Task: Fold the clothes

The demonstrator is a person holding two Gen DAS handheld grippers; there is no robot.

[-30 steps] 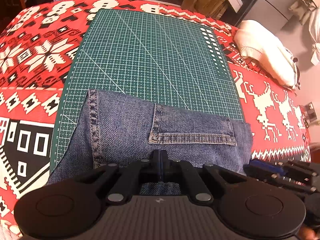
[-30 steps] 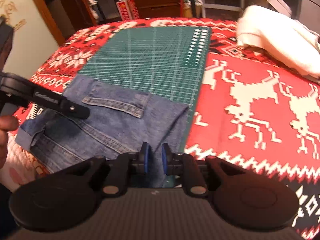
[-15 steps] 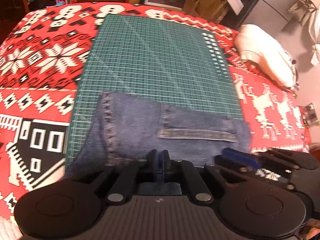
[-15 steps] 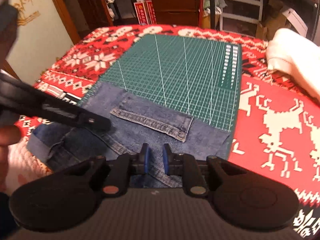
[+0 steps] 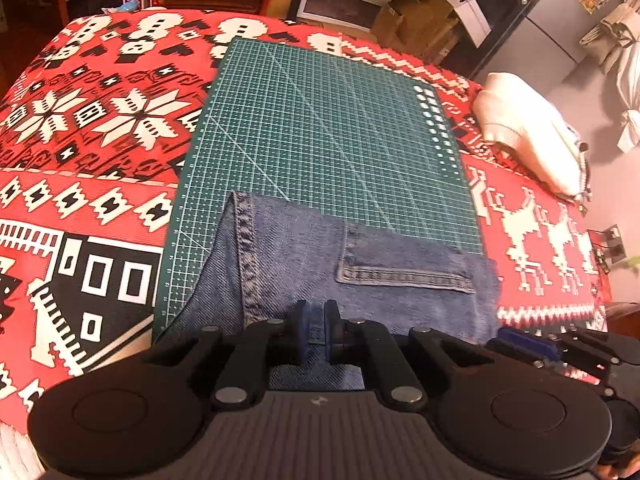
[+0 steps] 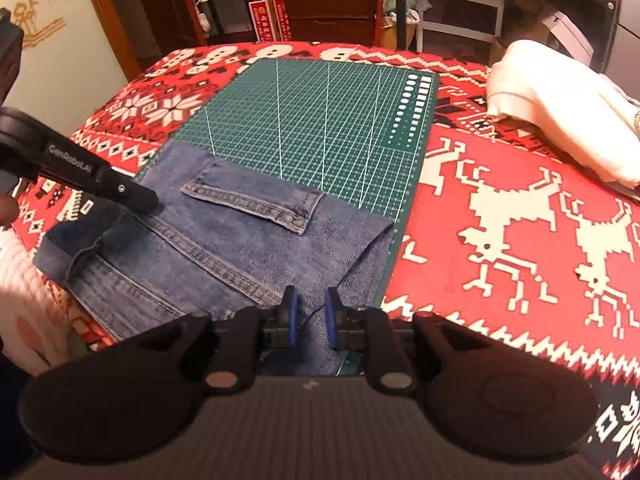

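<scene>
On gridded green mat (image 5: 320,140), folded blue denim jeans (image 5: 300,264); both grippers' jaws slightly parted, empty.

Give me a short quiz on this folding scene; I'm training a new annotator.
1. True or false: the jeans lie wholly off the green cutting mat.
2. Where is the cream garment? A: on the mat. B: on the patterned cloth, right of the mat. C: on the jeans.
3. In the right wrist view, which tongs reach over the jeans from the left edge of the frame?

Key: 1 false, they partly overlap it. 2 B. 3 the left tongs.
</scene>
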